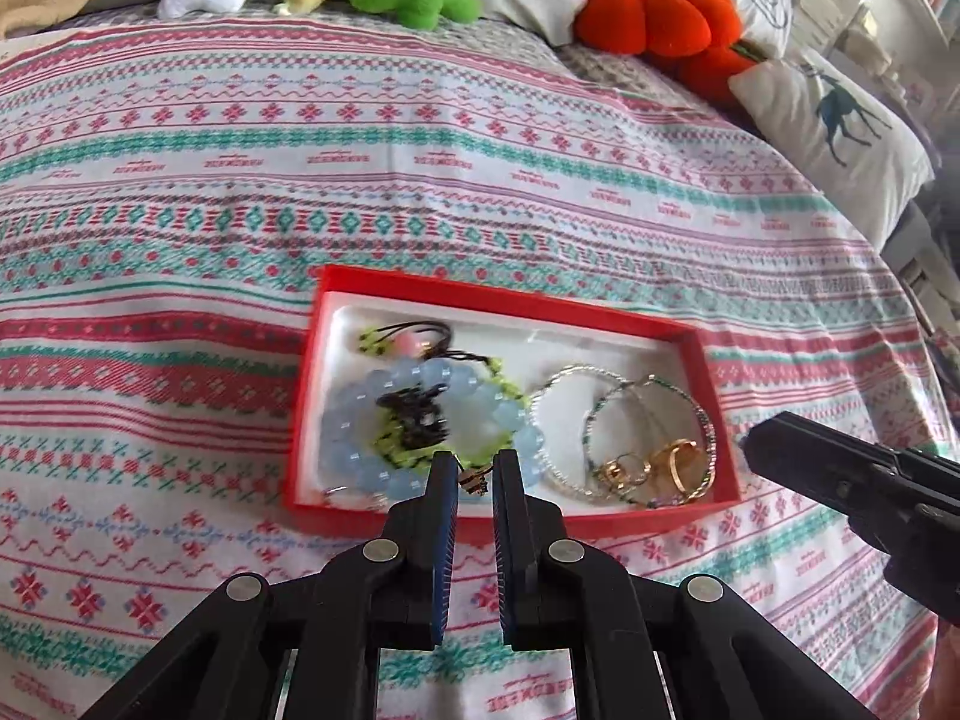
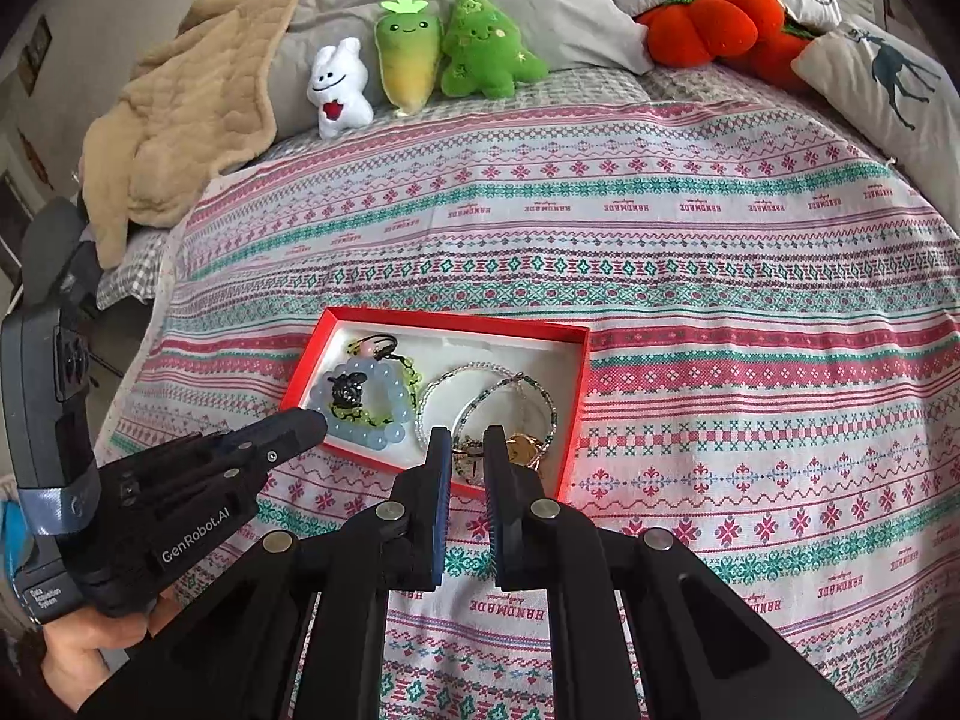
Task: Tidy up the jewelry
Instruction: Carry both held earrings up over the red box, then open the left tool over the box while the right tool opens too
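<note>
A red box (image 1: 510,291) with a white lining lies on the patterned bedspread and holds the jewelry. Inside are a pale blue bead bracelet (image 1: 354,420), a black and green cord piece (image 1: 414,417), thin silver bangles (image 1: 570,414) and gold rings (image 1: 675,465). My left gripper (image 1: 474,468) hovers over the box's near edge, jaws a little apart, nothing held; a small gold and black charm (image 1: 474,482) shows between the tips. My right gripper (image 2: 467,441) is over the box's near right part, slightly open, empty. The box (image 2: 456,319) shows in both views.
Plush toys (image 2: 414,60) line the head of the bed, with an orange pumpkin cushion (image 2: 714,18), a deer pillow (image 2: 888,78) and a beige blanket (image 2: 180,114). The bedspread (image 2: 720,300) spreads wide around the box.
</note>
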The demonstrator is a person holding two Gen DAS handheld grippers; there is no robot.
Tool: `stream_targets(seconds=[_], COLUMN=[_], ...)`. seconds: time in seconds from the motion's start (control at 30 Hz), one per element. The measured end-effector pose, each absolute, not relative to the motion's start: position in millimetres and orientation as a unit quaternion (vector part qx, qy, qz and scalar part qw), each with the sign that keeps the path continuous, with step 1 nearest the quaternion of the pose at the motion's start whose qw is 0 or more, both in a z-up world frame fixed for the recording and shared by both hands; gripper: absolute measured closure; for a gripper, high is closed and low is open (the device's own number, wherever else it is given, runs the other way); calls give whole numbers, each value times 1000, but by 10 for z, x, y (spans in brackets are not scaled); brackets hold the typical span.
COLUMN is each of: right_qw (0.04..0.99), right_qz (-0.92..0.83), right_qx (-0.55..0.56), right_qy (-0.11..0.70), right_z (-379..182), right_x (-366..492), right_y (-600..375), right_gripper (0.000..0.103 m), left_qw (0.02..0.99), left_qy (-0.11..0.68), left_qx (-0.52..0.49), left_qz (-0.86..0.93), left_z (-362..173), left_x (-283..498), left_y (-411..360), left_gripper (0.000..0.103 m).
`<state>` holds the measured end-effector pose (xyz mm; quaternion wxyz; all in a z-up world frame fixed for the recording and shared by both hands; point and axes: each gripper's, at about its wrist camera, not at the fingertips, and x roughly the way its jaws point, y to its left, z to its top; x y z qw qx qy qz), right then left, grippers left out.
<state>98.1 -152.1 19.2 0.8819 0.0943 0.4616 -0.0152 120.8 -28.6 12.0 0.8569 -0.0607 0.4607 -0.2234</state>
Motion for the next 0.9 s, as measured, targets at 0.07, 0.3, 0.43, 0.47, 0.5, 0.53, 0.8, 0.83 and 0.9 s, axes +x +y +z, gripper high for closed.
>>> stream_targets(seconds=[0.07,0.3,0.43,0.47,0.5,0.53,0.8,0.83,0.9], right_qw=[881,879,878,878,878,878,877,877,875], right_qz=[-21,-30,-28,-27,-26,-25,-14,-13,-11], right_qx=[100,107,104,103,102,101,97,96,96], right_qy=[462,464,467,467,468,468,471,471,474], right_z=[178,150,133,130,127,125,82,71,42], right_x=[996,999,999,1002,1005,1010,1116,1136,1175], right_y=[-1573,-1698,-1720,-1723,-1724,-1724,-1680,-1671,-1658], right_gripper=[92,92,92,92,92,92,92,92,92], left_qw=[856,857,858,860,862,864,880,881,882], left_qy=[458,458,457,455,452,449,429,428,429], left_qx=[-55,-40,-33,-32,-29,-26,9,15,22], left_qz=[-233,-234,-230,-229,-228,-226,-204,-201,-195], left_z=[105,23,36,51,69,93,281,290,293], left_x=[1218,1271,1278,1269,1260,1249,1111,1098,1081], left_y=[-379,-538,-541,-534,-526,-517,-416,-393,-343], left_gripper=[97,96,87,80,76,70,50,46,42])
